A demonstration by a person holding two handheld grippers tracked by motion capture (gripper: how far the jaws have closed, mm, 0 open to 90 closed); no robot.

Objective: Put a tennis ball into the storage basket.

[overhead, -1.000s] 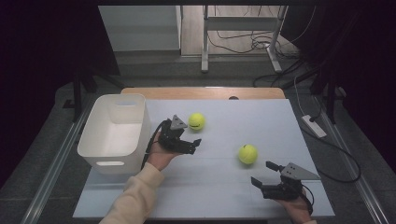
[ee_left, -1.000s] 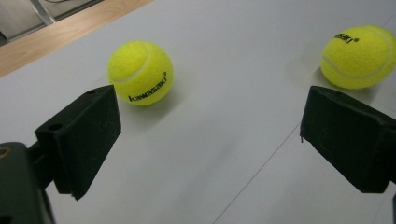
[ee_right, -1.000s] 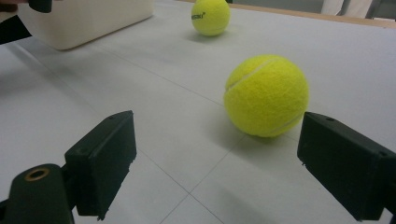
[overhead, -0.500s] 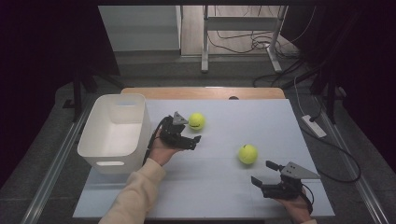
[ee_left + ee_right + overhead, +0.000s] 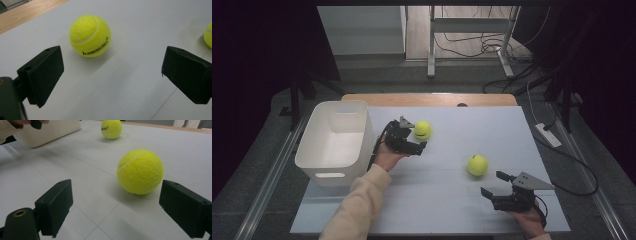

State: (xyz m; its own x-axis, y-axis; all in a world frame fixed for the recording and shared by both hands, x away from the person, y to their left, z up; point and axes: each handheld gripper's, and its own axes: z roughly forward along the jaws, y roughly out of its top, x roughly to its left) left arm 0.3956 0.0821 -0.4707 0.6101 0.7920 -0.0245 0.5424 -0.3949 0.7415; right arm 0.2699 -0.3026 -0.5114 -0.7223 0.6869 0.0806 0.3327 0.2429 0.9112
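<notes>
The high view is looking forward and down over my whole table (image 5: pixel 437 200). My left gripper view is sitting low and close, facing the far ball (image 5: pixel 90 35). My right gripper view is facing the near ball (image 5: pixel 140 171), sharing that far ball beyond.

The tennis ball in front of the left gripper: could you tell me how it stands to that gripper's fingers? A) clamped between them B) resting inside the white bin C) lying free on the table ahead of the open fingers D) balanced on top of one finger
C: in the left gripper view the tennis ball lies on the table beyond the left gripper, whose fingers stand wide apart.
</notes>
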